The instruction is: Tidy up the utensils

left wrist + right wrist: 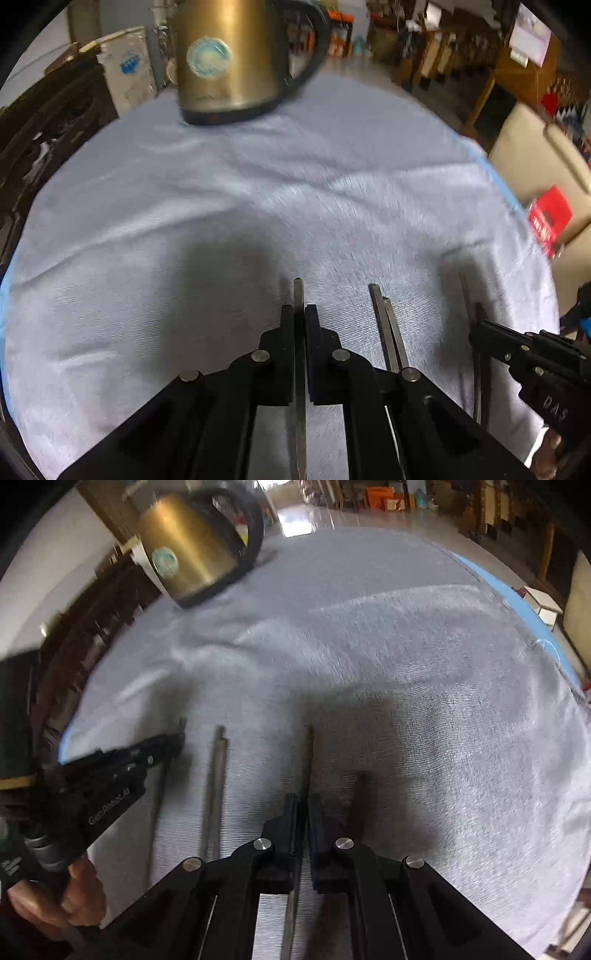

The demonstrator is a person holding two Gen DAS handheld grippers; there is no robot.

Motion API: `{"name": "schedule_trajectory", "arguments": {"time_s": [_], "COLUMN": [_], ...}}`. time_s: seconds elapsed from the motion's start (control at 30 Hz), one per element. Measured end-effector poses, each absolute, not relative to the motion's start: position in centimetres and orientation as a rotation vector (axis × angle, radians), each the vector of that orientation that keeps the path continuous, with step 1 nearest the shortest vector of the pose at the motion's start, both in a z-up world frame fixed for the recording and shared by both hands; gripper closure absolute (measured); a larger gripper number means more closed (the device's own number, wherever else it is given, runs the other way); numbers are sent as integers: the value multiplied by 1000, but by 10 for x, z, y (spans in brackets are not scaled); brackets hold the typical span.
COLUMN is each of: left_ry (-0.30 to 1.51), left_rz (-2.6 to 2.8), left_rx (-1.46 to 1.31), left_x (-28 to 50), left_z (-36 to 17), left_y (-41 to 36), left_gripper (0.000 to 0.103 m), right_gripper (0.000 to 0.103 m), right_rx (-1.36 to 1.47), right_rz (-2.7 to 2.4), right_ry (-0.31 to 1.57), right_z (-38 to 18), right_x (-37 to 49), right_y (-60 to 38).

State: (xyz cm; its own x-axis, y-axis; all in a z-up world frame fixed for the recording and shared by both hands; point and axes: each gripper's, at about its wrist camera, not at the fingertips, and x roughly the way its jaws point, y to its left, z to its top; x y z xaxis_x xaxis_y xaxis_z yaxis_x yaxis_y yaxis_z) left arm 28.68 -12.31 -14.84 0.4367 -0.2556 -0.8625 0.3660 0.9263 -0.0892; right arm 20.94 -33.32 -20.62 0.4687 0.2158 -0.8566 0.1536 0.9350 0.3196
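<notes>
Left gripper [299, 314], right gripper [303, 805] each clamp a utensil handle (heads hidden).

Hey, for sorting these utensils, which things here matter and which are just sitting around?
Part of the job:
utensil held by the left gripper
loose pair of metal handles on the cloth
utensil held by the right gripper

Just lying about:
brass kettle
red box
</notes>
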Motion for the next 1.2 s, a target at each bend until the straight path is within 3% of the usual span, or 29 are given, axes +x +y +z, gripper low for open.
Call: {"name": "schedule_trajectory", "arguments": {"time_s": [0.43, 0.73, 1.2], "left_ry": [663, 496, 458], "left_rz": [-439, -475, -485], "left_rx": [-32, -150, -197], "left_x": [185, 115, 74], "left_z": [-19, 32, 51], "left_y": [-44, -1, 15], "left_gripper": [98, 98, 98], "right_gripper": [97, 98, 98], "right_rx": [374, 352, 332], "right_rz": [142, 118, 128], "right_ry": [643, 409, 353], "right_z": [-107, -50, -21], "right_x": [109, 29, -17], "right_y": [-310, -285, -268]}}
